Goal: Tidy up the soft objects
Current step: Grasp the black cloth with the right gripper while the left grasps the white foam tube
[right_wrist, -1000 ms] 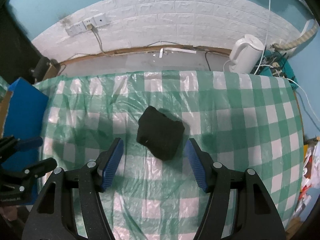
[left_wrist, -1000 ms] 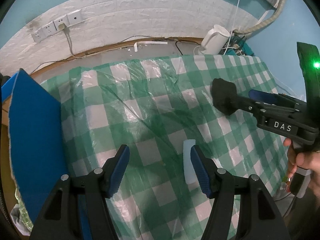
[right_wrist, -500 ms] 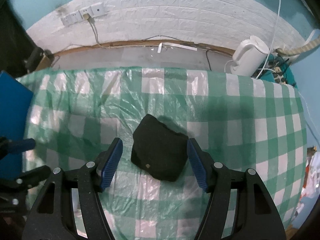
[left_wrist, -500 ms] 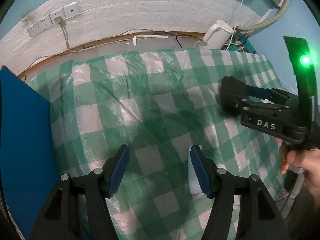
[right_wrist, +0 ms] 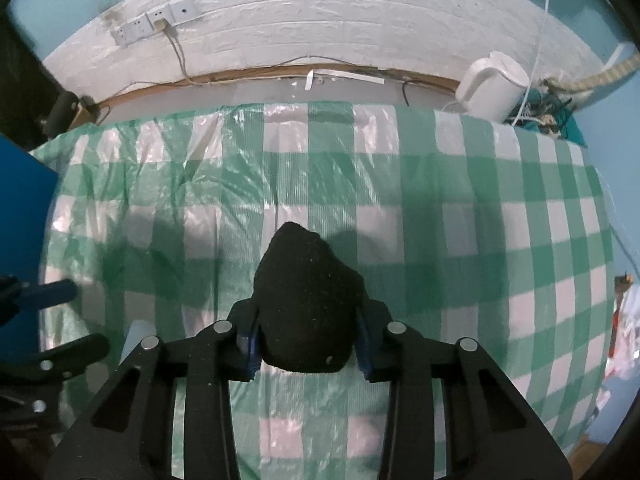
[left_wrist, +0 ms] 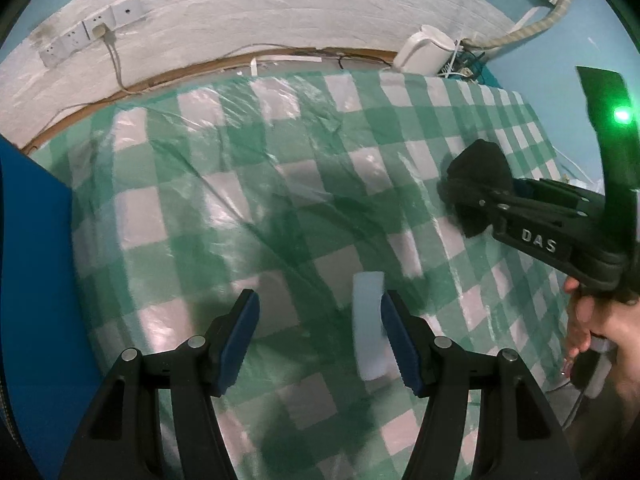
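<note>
Left wrist view.
- Left gripper (left_wrist: 318, 330): jaws standing wide apart, pressing on nothing, pointing steeply down at the surface (left_wrist: 280, 184), which is wearing a green-and-white checked plastic cover.
- Pale blue soft block (left_wrist: 370, 320): lying flat on the cover, just inside the right-hand jaw, with a broad gap to the other jaw. The gripper is probably lining up on this block as its own pick.
- Right gripper (left_wrist: 472, 204): reaching in from the right edge, a person's hand (left_wrist: 588, 328) working its handle; its jaws are sitting at the black soft object (left_wrist: 478, 168), which is bulging out beyond them.
- Blue panel (left_wrist: 32, 280): filling the left edge, possibly a bin wall for sorted items; I cannot tell.
- White kettle (left_wrist: 424, 50): standing at the far side near the wall, well apart from the work.

Right wrist view.
- Right gripper (right_wrist: 306, 340): jaws closing on the black soft object (right_wrist: 304, 300), both pads meeting its lower flanks. The lump is resting on the cover, mid-surface, narrowing toward its far end. The low hold on the thick part is likely chosen so the yielding material does not slip out on lifting.
- Left gripper (right_wrist: 44, 320): partly showing at the left edge, beside the blue panel (right_wrist: 24, 208).
- White kettle (right_wrist: 494, 84): standing at the far right corner among cables.
</note>
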Demonstrator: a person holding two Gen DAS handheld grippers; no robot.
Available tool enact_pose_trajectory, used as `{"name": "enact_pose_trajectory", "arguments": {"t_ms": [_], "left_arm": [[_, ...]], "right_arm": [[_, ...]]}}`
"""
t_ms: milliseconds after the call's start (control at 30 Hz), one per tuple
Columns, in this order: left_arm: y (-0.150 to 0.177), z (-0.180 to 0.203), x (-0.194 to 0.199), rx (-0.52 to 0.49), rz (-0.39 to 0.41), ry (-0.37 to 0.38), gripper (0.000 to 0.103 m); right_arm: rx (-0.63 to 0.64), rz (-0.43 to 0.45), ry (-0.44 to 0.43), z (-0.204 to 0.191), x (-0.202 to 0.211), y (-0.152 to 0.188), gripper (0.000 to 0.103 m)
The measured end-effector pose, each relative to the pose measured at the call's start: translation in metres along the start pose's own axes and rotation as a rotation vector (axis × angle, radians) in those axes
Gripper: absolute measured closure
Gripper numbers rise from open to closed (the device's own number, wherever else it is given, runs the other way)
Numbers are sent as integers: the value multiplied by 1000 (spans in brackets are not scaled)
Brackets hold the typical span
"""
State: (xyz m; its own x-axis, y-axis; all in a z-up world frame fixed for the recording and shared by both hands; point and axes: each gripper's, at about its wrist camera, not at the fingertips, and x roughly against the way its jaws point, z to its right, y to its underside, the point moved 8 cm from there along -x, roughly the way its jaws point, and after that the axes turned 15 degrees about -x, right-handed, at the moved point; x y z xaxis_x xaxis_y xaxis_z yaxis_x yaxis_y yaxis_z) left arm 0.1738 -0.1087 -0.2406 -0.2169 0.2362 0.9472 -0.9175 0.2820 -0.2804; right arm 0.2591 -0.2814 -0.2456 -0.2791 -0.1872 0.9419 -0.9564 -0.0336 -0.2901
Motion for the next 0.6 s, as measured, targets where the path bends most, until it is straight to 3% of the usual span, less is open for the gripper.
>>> {"name": "enact_pose_trajectory", "arguments": {"t_ms": [267,433,600], "left_arm": [[-1,26,-8,-50,-22,19,39],[0,31,-14,-54,-41,15,55],[5,33,-20,-43,-56,31,62]], "right_arm": [[-70,-26,-66,14,19,20,68],[-76,-30,-80,17,28,29,68],[-71,-33,-97,17,35,36,68]]}}
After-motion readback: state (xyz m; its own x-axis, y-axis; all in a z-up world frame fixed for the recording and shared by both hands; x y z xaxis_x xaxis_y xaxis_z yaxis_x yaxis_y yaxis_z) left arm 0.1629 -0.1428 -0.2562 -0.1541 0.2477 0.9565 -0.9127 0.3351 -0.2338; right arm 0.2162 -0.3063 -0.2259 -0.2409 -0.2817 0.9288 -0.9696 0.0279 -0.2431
